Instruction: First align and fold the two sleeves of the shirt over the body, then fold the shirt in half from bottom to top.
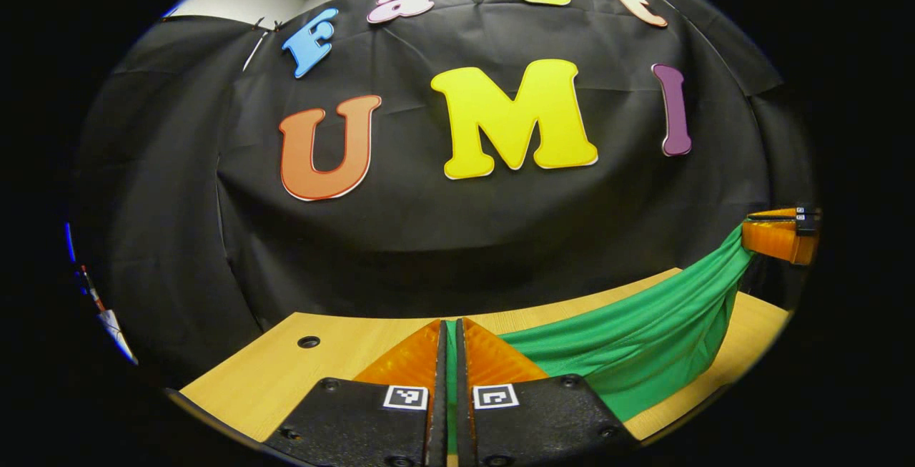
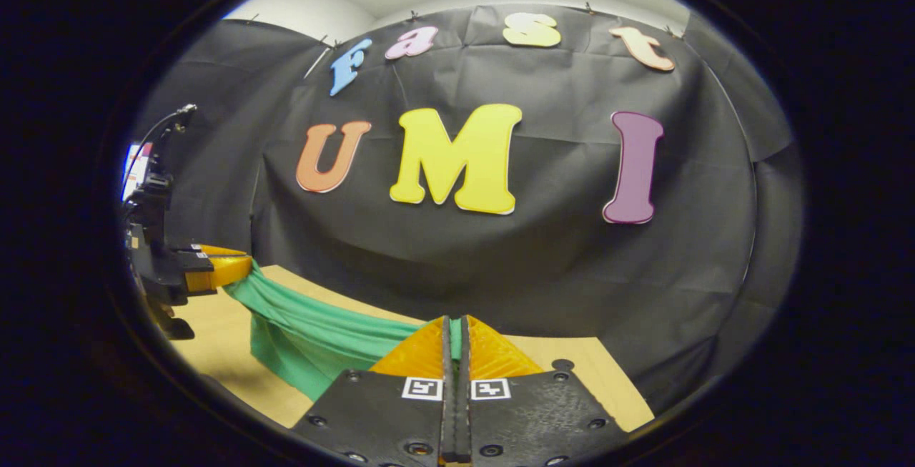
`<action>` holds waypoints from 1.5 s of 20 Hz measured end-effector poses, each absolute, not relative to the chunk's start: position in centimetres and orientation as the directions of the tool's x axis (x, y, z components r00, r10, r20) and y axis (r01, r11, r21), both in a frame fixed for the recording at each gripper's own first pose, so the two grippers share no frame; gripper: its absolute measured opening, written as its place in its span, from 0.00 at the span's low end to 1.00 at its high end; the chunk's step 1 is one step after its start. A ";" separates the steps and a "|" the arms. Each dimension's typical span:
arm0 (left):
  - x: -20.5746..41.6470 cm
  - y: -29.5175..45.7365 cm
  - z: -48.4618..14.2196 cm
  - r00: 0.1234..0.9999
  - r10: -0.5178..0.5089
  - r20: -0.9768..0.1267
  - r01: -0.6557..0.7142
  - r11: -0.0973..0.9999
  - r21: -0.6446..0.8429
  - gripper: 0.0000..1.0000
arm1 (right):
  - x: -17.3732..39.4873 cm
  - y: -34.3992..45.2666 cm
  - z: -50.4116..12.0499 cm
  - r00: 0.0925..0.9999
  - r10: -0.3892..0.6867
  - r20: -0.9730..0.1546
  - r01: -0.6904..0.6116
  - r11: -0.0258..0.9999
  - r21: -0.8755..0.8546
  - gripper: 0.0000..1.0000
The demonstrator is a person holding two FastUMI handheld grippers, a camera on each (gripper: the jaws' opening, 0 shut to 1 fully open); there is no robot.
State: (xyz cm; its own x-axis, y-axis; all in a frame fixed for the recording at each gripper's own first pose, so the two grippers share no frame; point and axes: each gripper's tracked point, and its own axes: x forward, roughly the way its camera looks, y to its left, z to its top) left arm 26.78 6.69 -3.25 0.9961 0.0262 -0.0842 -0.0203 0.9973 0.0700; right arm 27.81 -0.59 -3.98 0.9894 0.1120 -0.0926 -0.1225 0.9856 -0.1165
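Left gripper (image 1: pixel 450 327) clamped on the green shirt (image 1: pixel 643 338), both fingers pressed together with a thin strip of fabric pinched between them, seen at the bottom of the left gripper view. Held above the wooden table (image 1: pixel 286 367), near its far edge and close to the black booth wall (image 1: pixel 429 238).

Right gripper (image 2: pixel 455 327) likewise closed on the shirt (image 2: pixel 314 342), a sliver of green caught between its fingers in the right gripper view.

Shirt lifted and stretched between the two grippers, sagging in a loose swag with long folds running along its length; lower part hanging down toward the tabletop (image 2: pixel 214 338), contact with the wood not clear from either view.

Far off at the right edge of the left gripper view, the other gripper (image 1: pixel 779 238) with the cloth drawn taut up to it. At the left edge of the right gripper view, the opposite gripper (image 2: pixel 214 270) gripping the far end of the fabric, dark body and cable behind it.

Small round hole (image 1: pixel 309 342) in the table to the left of the left gripper's fingers; a similar dark hole (image 2: pixel 562 365) just right of the right gripper's fingers.
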 end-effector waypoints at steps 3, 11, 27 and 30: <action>31.2 7.6 -4.9 0.992 0.036 -0.123 -0.037 0.999 -0.009 0.11 | 32.5 -0.1 -5.6 0.983 0.133 -0.128 -0.143 0.987 -0.072 0.00; 41.6 7.5 -10.1 0.984 0.025 -0.177 -0.019 0.999 0.035 0.11 | 44.5 -1.2 -13.8 0.979 0.057 -0.193 -0.069 0.996 -0.054 0.00; 44.9 7.6 -14.7 0.984 0.025 -0.175 -0.015 0.998 0.057 0.11 | 48.2 -2.0 -16.3 0.990 0.021 -0.136 -0.035 0.994 -0.101 0.00; 44.9 7.5 -14.7 0.985 0.012 -0.174 -0.004 0.999 0.045 0.12 | 48.1 -2.2 -16.3 0.989 0.010 -0.148 -0.023 0.996 -0.089 0.00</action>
State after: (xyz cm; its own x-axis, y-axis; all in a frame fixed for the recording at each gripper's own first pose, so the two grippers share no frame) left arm 44.86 7.45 -14.67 0.9847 0.0116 -0.1739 -0.0038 0.9990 0.0455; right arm 48.11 -2.17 -16.30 0.9890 0.0097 -0.1476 -0.0230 0.9958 -0.0890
